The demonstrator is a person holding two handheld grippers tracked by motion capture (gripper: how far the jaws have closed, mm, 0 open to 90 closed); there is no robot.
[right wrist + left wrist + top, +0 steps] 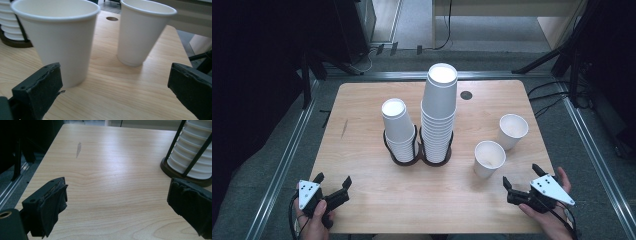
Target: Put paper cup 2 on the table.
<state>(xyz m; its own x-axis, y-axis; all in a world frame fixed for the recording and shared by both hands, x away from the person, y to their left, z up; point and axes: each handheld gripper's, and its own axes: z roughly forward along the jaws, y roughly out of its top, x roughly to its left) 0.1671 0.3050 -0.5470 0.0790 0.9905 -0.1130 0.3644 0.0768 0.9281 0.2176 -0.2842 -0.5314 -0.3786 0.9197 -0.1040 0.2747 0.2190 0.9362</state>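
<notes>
My right gripper (pixel 521 176) gapes wide at five o'clock, facing the near cup (pixel 488 158); the far cup (pixel 513 131) waits too; left gripper (pixel 333 181) wide, idle; nothing stacked on the stacks (pixel 438 120) yet.

In the left gripper view, the short cup stack (pixel 192 157) and its dark holder (pixel 172 171) are cut off by the top and right edges. In the right gripper view, the near cup (pixel 62 42) hides part of the desk (pixel 120 95), and the left edge clips the cup stack (pixel 10 30).

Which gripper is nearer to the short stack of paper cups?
Left. The left gripper sits just left-front of the short cup stack; the right gripper is farther, beyond the near loose cup.
</notes>
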